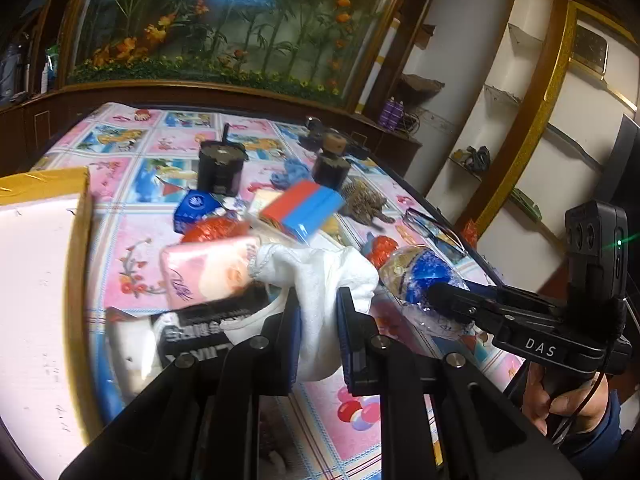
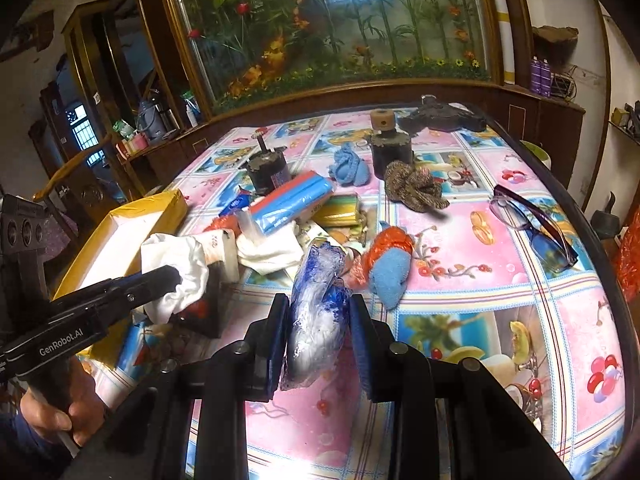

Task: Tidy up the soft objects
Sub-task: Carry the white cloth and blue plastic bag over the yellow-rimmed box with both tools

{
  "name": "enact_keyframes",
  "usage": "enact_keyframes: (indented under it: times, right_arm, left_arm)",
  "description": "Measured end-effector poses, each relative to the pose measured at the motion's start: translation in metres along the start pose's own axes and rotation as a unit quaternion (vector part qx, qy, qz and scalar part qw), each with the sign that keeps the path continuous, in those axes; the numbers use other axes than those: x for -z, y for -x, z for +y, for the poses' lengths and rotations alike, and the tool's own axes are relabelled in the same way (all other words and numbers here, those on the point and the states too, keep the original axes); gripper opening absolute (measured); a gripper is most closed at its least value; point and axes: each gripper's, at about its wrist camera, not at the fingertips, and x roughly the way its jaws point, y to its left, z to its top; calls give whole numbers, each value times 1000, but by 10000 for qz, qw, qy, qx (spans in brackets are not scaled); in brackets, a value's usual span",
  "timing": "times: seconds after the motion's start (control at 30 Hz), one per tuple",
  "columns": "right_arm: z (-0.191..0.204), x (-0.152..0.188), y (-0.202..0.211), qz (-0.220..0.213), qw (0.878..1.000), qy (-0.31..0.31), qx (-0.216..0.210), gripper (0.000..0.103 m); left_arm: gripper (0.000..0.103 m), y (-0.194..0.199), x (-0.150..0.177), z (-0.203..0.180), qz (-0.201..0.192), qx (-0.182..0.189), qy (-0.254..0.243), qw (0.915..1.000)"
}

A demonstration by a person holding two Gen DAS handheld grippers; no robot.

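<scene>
in the left wrist view, the left gripper point(image 1: 318, 316) had its fingers clamped on a crumpled white cloth point(image 1: 320, 276), a fold of it pinched between the pads, presumably so the limp fabric could be carried to the open yellow cardboard box point(image 1: 44, 264) just left of it. beside the cloth, on the box side, lay one pink plastic tissue pack point(image 1: 212, 272); beyond the cloth, one orange and blue foam block point(image 1: 302, 210) rested on the pile. right of the cloth, the right gripper point(image 1: 444, 300) came in from the side, its tip against a clear plastic bag with blue print point(image 1: 420, 276).

in the right wrist view, the right gripper point(image 2: 320, 338) was closed on that bag point(image 2: 316, 304), squeezing it upright between both pads, probably because a slack bag would slip from a looser hold. the white cloth point(image 2: 180, 272) hung from the left gripper point(image 2: 160, 280) left of the bag, next to the box point(image 2: 120, 236). i counted two dark cylindrical jars point(image 2: 268, 170) behind the bag, one blue knitted bundle point(image 2: 346, 166), one brown knitted bundle point(image 2: 414, 188), one orange and blue sock bundle point(image 2: 388, 266) just right of the bag, and one pair of purple glasses point(image 2: 532, 226) further right.
</scene>
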Motion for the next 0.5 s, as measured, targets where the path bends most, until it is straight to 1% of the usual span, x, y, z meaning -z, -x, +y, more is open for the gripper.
enact_keyframes:
  times: [0.13,0.27,0.4,0.5]
  right_arm:
    - [7,-9,7,-121,9999,37,-112,32]
    - [19,-21,9,-187,9993,100,-313,32]
    - [39,-33,4,-185,9981,223,-551,32]
    - [58,-43,-3,-151,9964,337,-769,33]
  left_arm:
    - [16,16,-7,8,-140,-50,106,9998]
    - [16,34,-14,20,-331,-173,204,9991]
    - [16,53,-22,40,-480,-396,341,9975]
    - [16,70,-27,63,-568,-592,521,9953]
